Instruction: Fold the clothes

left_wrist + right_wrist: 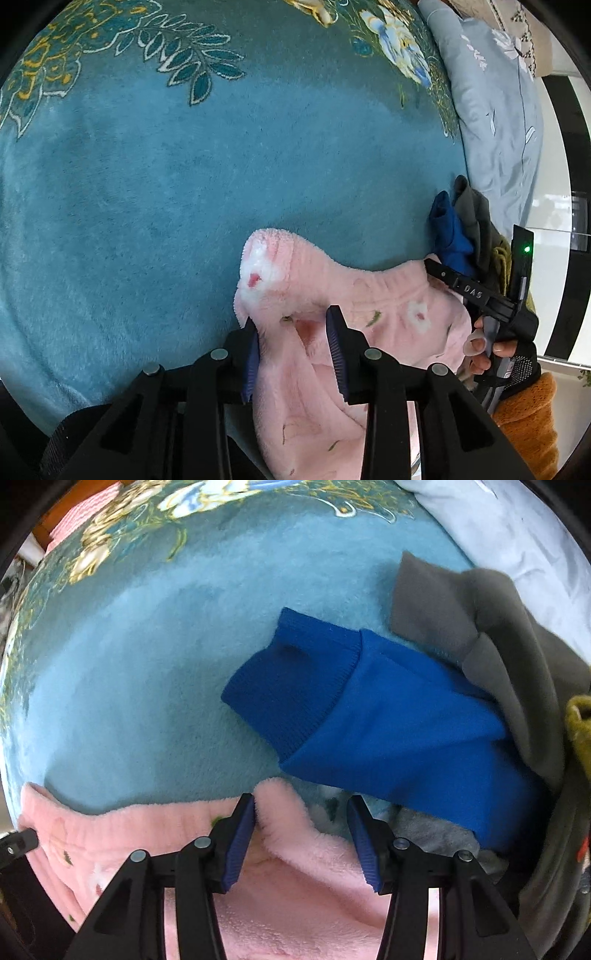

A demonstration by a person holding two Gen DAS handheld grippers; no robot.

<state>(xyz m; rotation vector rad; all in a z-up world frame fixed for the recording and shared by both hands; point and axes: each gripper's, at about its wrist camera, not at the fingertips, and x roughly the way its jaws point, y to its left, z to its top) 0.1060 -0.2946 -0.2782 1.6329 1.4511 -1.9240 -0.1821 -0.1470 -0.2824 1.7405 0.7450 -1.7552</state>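
Between the parted blue pads of the left gripper (293, 332) lies a bunched fold of the fluffy pink fleece garment with small flower prints (369, 325); the left pad touches the cloth, the right pad stands clear, so the tool reads as released rather than clenched — the fold could slump out and undo whatever crease it holds. The right gripper (303, 823) is likewise released; the garment's fuzzy edge sits against its left pad and its right pad hangs over bare blanket, so a closing bite there may catch only the thin edge, or pinch the teal plush blanket with gold and white flowers (184, 177) along with it. Just beyond the right gripper's tips lies a bright blue knit piece with a ribbed cuff (369, 709), touching a grey fleece garment (461, 605) farther to the right — near enough that a drag of the pink fleece could snag them. Farthest, a pale blue printed quilt (495, 122) borders the blanket.
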